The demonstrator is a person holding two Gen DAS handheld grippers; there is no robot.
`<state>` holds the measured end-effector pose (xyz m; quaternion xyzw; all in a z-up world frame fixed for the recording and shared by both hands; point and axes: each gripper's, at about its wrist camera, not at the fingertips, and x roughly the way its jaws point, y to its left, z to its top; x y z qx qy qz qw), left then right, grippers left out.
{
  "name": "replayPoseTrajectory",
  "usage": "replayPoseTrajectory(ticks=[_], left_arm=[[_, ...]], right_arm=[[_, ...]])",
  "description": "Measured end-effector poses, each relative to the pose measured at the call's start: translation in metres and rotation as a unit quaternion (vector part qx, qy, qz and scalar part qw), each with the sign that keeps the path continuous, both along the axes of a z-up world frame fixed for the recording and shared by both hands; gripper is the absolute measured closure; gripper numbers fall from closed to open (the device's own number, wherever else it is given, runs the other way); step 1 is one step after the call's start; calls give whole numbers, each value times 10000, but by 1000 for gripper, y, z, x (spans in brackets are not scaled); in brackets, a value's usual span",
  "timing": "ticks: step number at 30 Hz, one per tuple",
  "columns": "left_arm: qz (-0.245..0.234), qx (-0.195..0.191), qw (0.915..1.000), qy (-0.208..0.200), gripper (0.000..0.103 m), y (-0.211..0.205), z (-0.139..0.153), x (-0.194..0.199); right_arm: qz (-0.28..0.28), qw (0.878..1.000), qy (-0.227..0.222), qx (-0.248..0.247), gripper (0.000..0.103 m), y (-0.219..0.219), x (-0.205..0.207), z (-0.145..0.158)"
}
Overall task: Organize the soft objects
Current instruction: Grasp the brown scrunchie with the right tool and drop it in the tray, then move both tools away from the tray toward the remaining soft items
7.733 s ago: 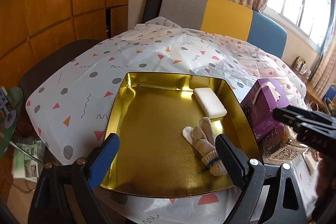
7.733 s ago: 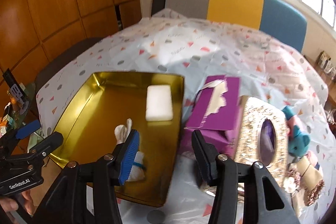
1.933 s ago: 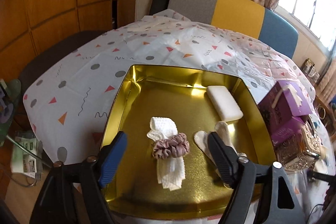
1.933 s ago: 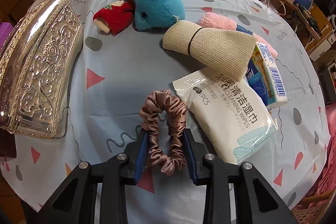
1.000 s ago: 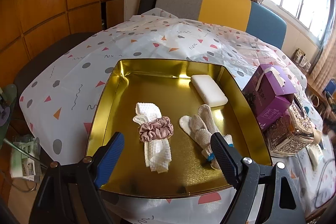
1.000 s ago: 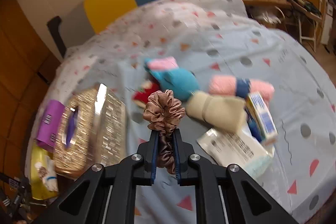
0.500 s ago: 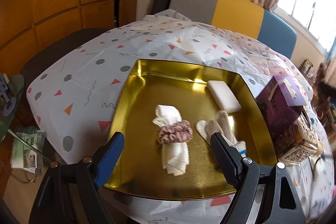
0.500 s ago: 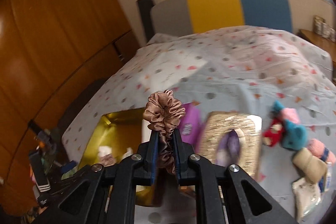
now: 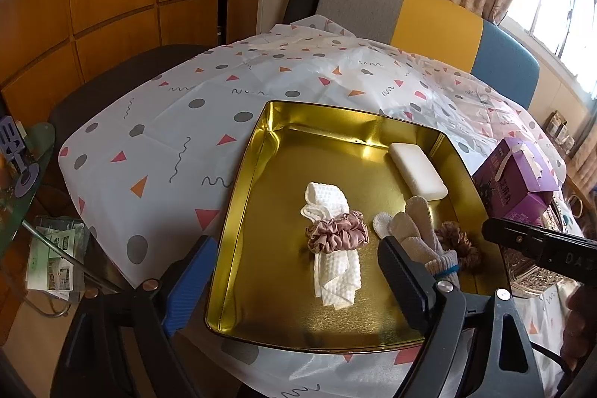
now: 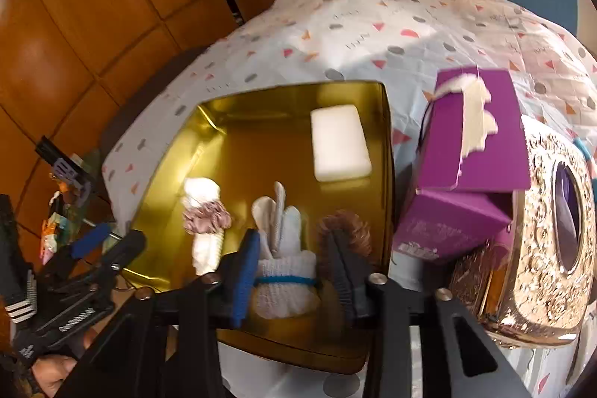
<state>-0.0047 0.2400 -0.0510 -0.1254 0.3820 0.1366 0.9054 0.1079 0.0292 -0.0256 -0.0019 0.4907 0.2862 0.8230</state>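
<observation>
The cloth-covered table (image 9: 261, 77) carries a gold tray (image 9: 238, 196), purple box (image 10: 470, 152) and ornate tissue holder (image 10: 541, 248).

Two short prints on the gripper bodies

White lettering that looks like "GenRobot.AI" is seen on the black body of the left gripper (image 10: 112, 239), to the left of the right wrist camera's own fingers. The letters "DAZ", cut off by the frame edge, are made out on the right gripper (image 9: 498, 235), right of the left camera's fingers. Print on the purple box (image 9: 511, 181) beyond them cannot be read.
</observation>
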Motion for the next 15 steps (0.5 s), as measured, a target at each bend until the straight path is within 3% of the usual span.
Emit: replayPoseTrajectory(ticks=[6,15], left_arm=[[-71,56,10000,4,14,-5,0,1],[-275,266,9992,-86,14,-19,9,-1]], right_arm=[[-4,9999,-139,-49,65,-6,-10,-1],[155,9937,-1021,-443,64,-19,-37,23]])
